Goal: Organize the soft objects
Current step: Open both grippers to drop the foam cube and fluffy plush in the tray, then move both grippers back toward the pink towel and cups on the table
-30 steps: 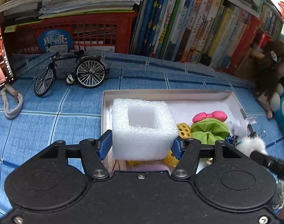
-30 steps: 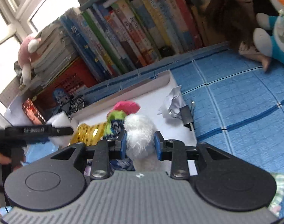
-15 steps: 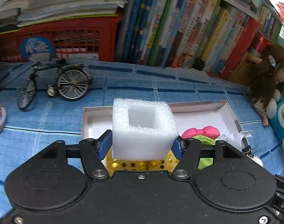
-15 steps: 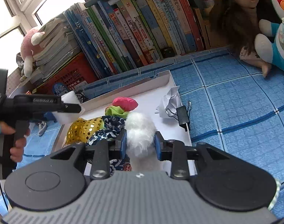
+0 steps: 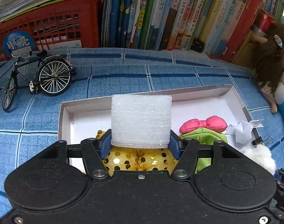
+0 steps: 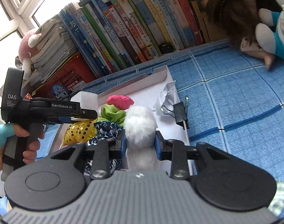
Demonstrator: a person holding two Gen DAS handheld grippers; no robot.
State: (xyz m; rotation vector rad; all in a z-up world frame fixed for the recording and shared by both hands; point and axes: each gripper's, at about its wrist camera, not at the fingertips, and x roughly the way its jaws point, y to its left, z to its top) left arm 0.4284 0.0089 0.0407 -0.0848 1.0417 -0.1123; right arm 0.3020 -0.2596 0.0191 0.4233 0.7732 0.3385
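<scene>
White foam fills our left view: the foam block (image 5: pixel 141 120) sits clamped between the left gripper (image 5: pixel 141 142) fingers, held above the box (image 5: pixel 213 100), over the gold pouch (image 5: pixel 138 158) and beside the green toy (image 5: pixel 203 140). The far half of the box floor looks bare.

In our right view the right gripper (image 6: pixel 140 142) fingers squeeze a white pompom (image 6: pixel 140 123) above the box's near edge, close to a binder clip (image 6: pixel 180 113).

We judge both pieces are mid-carry, awaiting placement. Next we need to lower each into free space, then part the fingers gently so nothing springs out.
</scene>
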